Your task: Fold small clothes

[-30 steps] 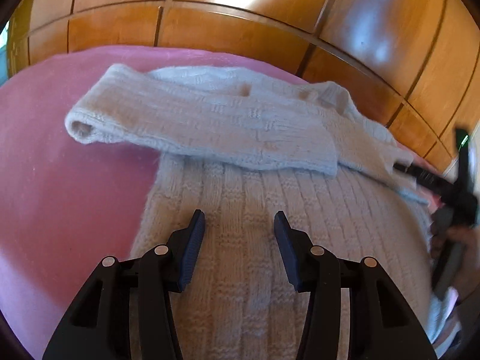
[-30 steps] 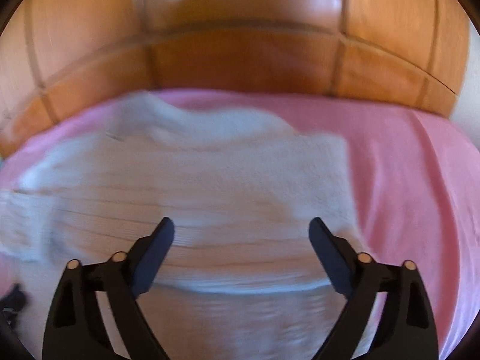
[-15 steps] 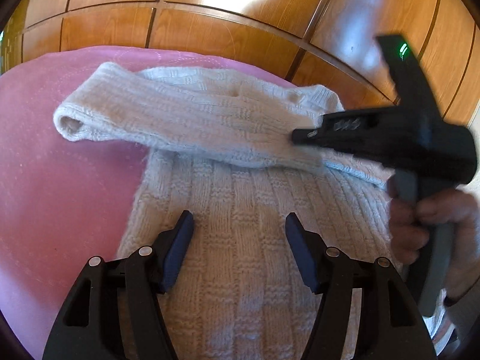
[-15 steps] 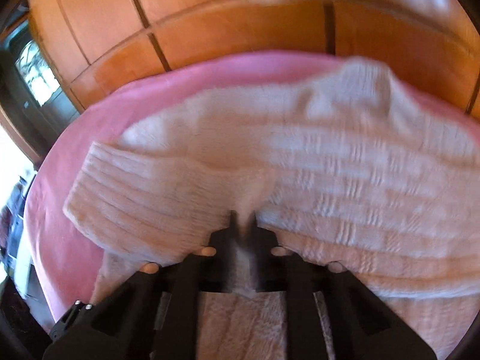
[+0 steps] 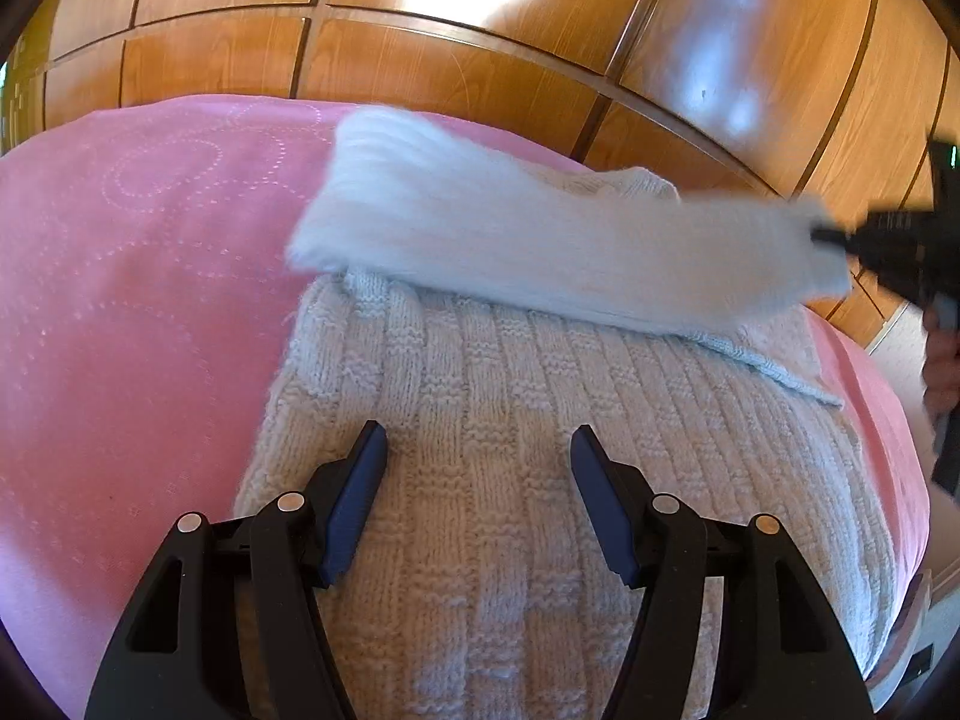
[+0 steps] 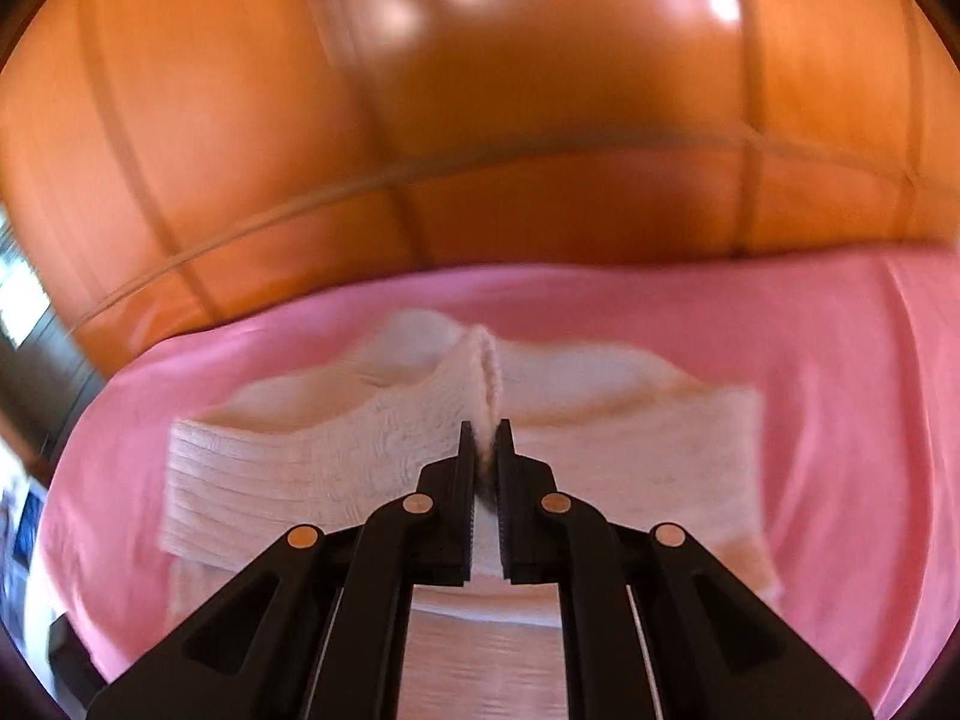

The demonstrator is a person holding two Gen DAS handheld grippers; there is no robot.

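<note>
A pale knitted sweater point(image 5: 540, 420) lies on a pink bedcover point(image 5: 132, 300). Its sleeve point(image 5: 540, 240) stretches across the upper body, lifted and blurred. My left gripper point(image 5: 478, 450) is open and empty, hovering over the sweater's lower body. My right gripper point(image 6: 486, 429) is shut on the sleeve point(image 6: 336, 456), pinching a raised ridge of knit. It also shows in the left wrist view point(image 5: 888, 246) at the right edge, holding the sleeve's right end above the sweater.
A glossy wooden panelled wall point(image 5: 480, 42) stands right behind the bed. The pink bedcover extends to the left of the sweater and to its right point(image 6: 840, 390). A hand point(image 5: 939, 354) holds the right gripper.
My right gripper has pulled the pinched sleeve to the right and up, so the sleeve's left end has slid right across the sweater. The left gripper stayed open over the body.
</note>
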